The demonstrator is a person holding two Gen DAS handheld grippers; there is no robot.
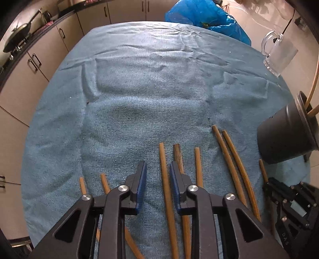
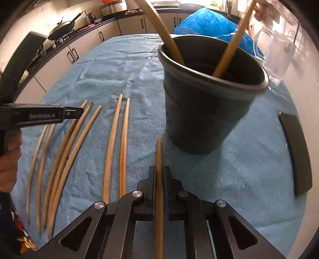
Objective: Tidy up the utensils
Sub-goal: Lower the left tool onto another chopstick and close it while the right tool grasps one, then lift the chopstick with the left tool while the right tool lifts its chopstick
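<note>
Several wooden chopsticks (image 1: 167, 191) lie side by side on a blue towel (image 1: 139, 99); in the right wrist view they lie to the left (image 2: 111, 147). My left gripper (image 1: 158, 169) is open, hovering just above them with one chopstick between its fingers. My right gripper (image 2: 159, 173) is shut on a single chopstick (image 2: 159, 155) pointing toward a dark cup (image 2: 201, 103). The cup holds two chopsticks (image 2: 231, 45) and shows at the right in the left wrist view (image 1: 287, 135). The right gripper also appears in the left wrist view (image 1: 287, 207). The left gripper shows at the left of the right wrist view (image 2: 75, 112).
A clear glass mug (image 1: 279, 53) stands at the far right of the towel. A blue plastic bag (image 1: 207, 18) lies at the far end. A dark flat object (image 2: 297, 151) lies on the towel at the right. Kitchen cabinets (image 1: 39, 59) run along the left.
</note>
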